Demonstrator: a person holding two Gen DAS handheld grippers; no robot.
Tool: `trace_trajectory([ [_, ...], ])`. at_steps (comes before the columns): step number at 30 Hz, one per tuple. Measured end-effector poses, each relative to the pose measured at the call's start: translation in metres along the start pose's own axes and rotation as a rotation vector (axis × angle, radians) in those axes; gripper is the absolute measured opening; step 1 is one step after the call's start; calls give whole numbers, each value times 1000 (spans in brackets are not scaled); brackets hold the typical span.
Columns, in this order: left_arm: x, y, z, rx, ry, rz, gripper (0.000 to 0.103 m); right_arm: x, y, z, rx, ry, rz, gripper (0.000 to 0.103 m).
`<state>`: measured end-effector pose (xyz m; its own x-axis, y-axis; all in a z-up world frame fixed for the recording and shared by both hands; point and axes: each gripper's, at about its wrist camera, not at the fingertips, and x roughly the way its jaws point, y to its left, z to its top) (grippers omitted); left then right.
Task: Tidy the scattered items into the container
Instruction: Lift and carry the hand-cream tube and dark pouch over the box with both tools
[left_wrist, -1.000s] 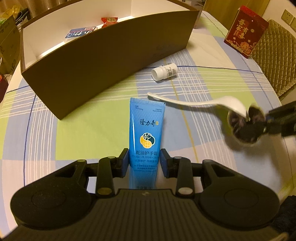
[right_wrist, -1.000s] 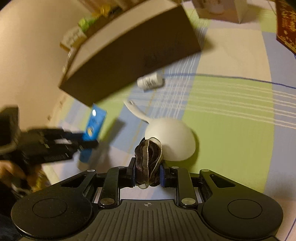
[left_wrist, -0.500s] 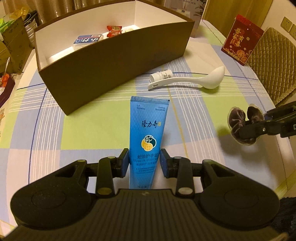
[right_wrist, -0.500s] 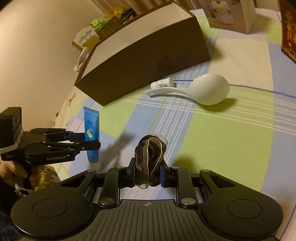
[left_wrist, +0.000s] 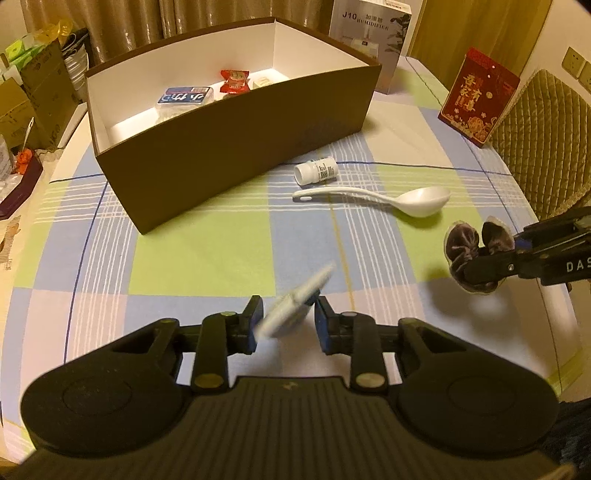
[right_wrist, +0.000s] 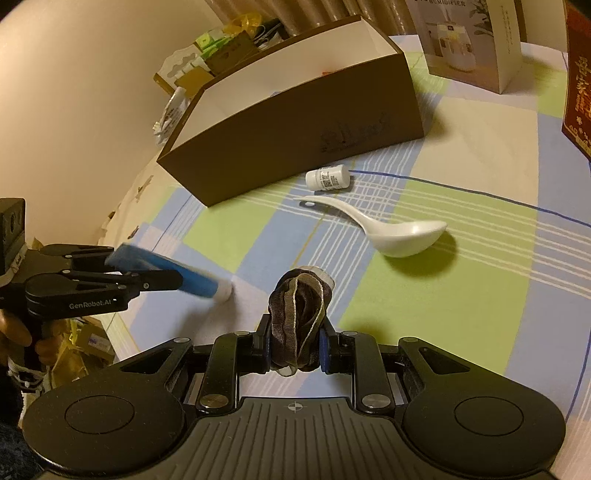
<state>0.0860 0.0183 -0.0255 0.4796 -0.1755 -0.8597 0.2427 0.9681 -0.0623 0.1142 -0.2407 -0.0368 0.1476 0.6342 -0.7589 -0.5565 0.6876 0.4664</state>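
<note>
The blue plastic hand-cream tube (left_wrist: 291, 314), upright between the closed fingers half a second ago, is now seen blurred and tipped within the widened left gripper (left_wrist: 286, 324); a slipping or released hold is inferred, well short of the brown cardboard box (left_wrist: 236, 122). Its long axis slants, cap end low toward the checked tablecloth (left_wrist: 203, 251). The right gripper (right_wrist: 295, 349) stays clamped on the dark velvet scrunchie (right_wrist: 297, 321).

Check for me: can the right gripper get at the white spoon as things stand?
Probably not yet. The path to the white spoon looks clear, but the right gripper has its jaws shut on the dark hair scrunchie.
</note>
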Motion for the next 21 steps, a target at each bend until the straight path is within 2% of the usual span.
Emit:
trace_trajectory([
  [2, -3, 0, 0, -4, -8, -1, 14, 0, 0, 0, -9, -1, -2, 26],
  [8, -6, 3, 2, -11, -21, 4, 12, -1, -1, 2, -20, -4, -8, 26],
  [19, 31, 17, -27, -47, 142, -2, 14, 0, -7, -1, 8, 9, -24, 26],
  [21, 36, 19, -33, -54, 163, 2, 23, 1, -7, -1, 8, 10, -27, 26],
])
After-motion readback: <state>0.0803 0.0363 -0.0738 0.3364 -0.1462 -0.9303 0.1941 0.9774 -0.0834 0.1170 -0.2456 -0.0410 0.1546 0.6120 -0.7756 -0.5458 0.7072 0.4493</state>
